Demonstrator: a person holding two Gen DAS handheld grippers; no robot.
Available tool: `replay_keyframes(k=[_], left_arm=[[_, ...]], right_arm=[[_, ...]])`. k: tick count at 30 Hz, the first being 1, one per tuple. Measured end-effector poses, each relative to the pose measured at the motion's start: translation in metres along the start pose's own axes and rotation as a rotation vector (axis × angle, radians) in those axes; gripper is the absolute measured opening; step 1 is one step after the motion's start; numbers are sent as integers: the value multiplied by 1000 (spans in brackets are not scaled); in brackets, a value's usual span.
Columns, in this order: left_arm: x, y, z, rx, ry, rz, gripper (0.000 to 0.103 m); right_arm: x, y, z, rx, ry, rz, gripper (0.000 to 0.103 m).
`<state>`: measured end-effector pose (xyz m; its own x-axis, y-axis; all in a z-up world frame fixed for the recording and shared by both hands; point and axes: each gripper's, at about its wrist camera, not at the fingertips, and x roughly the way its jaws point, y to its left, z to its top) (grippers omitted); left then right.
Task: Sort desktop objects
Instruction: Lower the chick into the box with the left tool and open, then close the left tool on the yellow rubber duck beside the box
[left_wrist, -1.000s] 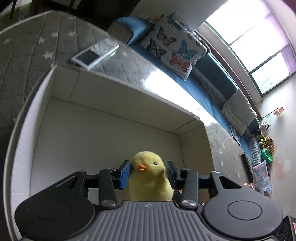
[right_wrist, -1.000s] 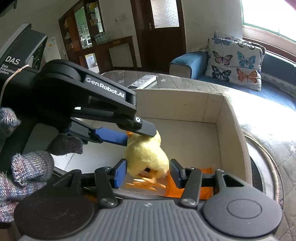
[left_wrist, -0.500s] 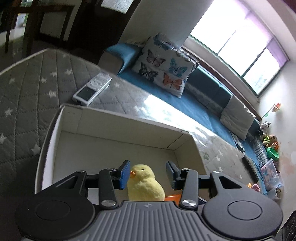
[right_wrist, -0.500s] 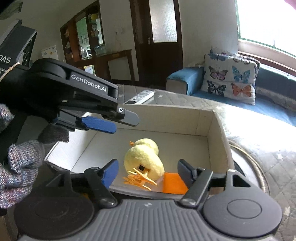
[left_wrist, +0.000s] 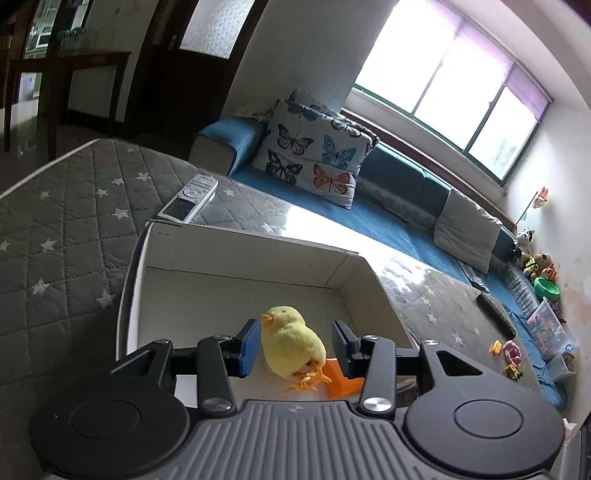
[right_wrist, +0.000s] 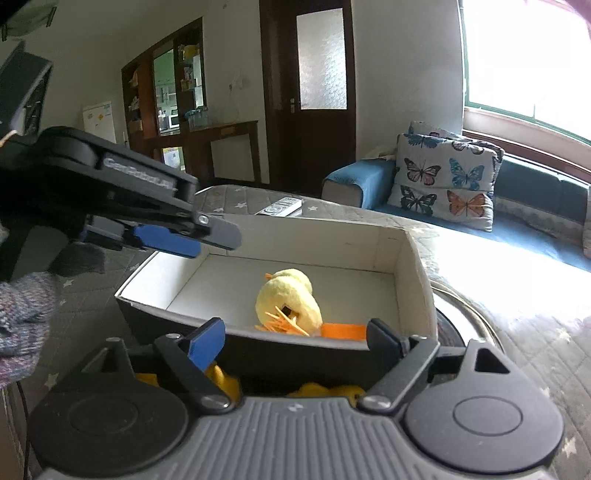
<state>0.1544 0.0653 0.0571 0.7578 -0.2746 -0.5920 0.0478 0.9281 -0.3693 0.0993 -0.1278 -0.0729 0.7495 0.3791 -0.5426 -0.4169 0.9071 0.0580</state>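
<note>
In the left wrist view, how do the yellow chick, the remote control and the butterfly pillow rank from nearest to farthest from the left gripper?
1. Yellow chick: between the open left gripper fingers, in the box.
2. Remote control: beyond the box, left.
3. Butterfly pillow: on the sofa, farthest.

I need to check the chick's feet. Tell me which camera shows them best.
Left wrist view: the plush chick stands side-on in the box, orange feet plain. Right wrist view shows its underside, feet partly behind the box wall.

chick (left_wrist: 291, 345): yellow plush, orange beak and feet
box (left_wrist: 236, 251): white inside
tabletop (left_wrist: 66, 221): grey quilted, white stars
cushion (left_wrist: 314, 155): butterfly print
</note>
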Motion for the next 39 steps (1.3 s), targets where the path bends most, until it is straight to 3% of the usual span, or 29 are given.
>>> replay_keyframes(k=[12, 21, 39], left_arm=[[-29, -4, -39, 83, 6, 46, 45], [-44, 4, -57, 117, -7, 108, 45], [-42, 41, -79, 48, 52, 139, 45]], right_arm=[[-30, 16, -22, -5, -28, -14, 103], [-33, 31, -40, 11, -7, 7, 103], [-25, 57, -57, -14, 22, 53, 103]])
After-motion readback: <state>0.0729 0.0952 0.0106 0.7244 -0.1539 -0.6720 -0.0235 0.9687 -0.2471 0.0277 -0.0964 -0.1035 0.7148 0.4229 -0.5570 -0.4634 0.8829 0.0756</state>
